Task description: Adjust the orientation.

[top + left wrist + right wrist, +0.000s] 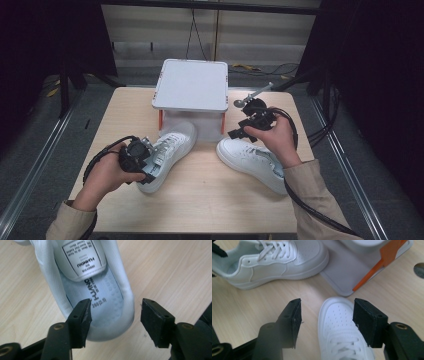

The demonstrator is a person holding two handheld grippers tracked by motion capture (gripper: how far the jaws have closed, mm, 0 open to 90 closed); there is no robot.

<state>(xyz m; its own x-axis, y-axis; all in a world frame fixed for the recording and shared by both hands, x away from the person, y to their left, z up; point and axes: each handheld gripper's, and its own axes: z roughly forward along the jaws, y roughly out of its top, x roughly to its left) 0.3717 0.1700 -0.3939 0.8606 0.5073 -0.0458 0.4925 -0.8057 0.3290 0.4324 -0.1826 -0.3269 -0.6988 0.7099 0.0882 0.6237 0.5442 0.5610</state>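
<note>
Left shoe [167, 152] — on the counter [200, 200], toe under the small white stand [191, 85]; left tongs [113, 322] apart, straddling its heel rim without touching.
Right shoe [252, 161] — beside it, toe toward the stand; right tongs [327, 322] apart, hanging above the toe.
Risk: closing on the soft heel collar could let it slip or tip the shoe.
The left gripper view alone shows the insole print.

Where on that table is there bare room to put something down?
Free: the near strip of the table below both shoes, and the far-left corner beside the white stand. Crowded: the middle, where the left shoe, right shoe and both tongs sit.
</note>
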